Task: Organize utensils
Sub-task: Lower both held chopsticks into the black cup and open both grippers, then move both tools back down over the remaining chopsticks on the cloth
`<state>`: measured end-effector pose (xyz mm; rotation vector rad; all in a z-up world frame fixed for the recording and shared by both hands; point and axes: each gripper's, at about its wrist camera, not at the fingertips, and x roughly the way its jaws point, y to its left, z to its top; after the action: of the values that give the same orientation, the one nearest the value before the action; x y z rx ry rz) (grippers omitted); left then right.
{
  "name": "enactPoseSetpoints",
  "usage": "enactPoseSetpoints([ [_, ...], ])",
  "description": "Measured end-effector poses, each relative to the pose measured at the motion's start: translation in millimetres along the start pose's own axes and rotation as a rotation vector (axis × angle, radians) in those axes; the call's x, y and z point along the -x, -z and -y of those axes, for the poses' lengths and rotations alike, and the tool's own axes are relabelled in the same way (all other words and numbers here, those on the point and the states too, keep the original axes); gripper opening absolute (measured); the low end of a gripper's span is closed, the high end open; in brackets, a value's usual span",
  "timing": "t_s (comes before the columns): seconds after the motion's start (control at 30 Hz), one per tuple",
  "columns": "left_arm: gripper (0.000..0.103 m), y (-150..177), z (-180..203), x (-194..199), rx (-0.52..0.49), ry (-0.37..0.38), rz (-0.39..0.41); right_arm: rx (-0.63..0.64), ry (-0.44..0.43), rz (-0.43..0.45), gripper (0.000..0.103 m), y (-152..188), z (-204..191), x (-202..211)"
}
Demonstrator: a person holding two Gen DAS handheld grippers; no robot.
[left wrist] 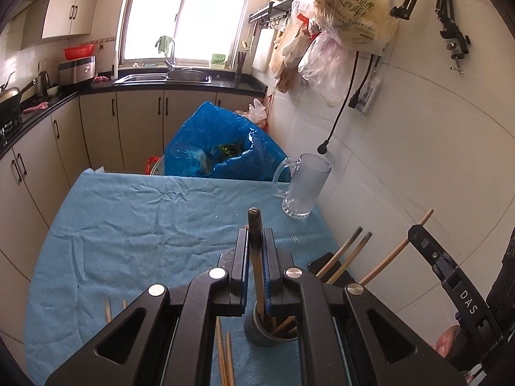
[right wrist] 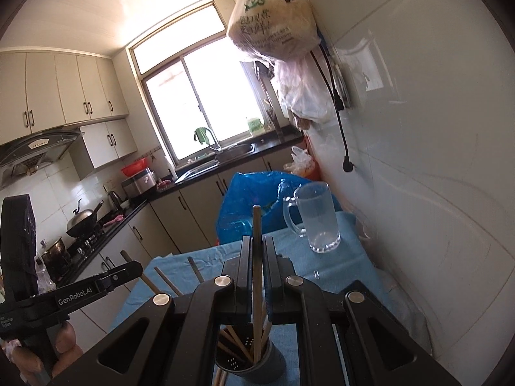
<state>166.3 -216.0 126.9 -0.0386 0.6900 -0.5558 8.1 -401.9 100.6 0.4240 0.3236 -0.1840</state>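
Blue cloth (left wrist: 145, 225) covers the table; kitchen cabinets (left wrist: 135, 122) behind.

Blue-clothed table (left wrist: 128, 218), glass mug (left wrist: 305, 186), holder (left wrist: 267, 334), perhaps chopsticks (left wrist: 225, 357)

Cloth, wood, glass and plastic on the desk

Wrinkled matt blue cloth (left wrist: 145, 225) covers the desk; wooden chopsticks (left wrist: 256, 257) look smooth, the clear glass mug (left wrist: 305, 189) glossy, the grey holder (right wrist: 251, 366) matt, the blue plastic bag (left wrist: 219, 141) shiny.
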Motion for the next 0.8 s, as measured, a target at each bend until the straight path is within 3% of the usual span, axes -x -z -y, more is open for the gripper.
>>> enactPoseSetpoints([
  [0.23,0.008,-0.4,-3.4,2.0,0.009,0.001,-0.008,-0.023,-0.01,-0.039,0.008,2.5,5.6,-5.8],
  [0.3,0.012,-1.3,-4.7,6.0,0.015,0.008,-0.001,-0.03,-0.01,-0.034,0.01,0.9,6.7,-2.6],
  [0.37,0.024,-1.5,-5.0,10.1,0.016,0.009,0.009,-0.032,-0.012,-0.023,0.013,0.1,6.3,3.5],
  [0.57,0.024,-0.1,-7.8,30.2,0.017,0.01,0.036,-0.038,-0.018,0.012,0.016,-4.1,4.7,25.1],
  [0.8,0.025,15.2,-32.1,60.8,0.042,-0.001,0.05,-0.03,-0.042,0.021,0.027,9.4,-3.2,54.2],
])
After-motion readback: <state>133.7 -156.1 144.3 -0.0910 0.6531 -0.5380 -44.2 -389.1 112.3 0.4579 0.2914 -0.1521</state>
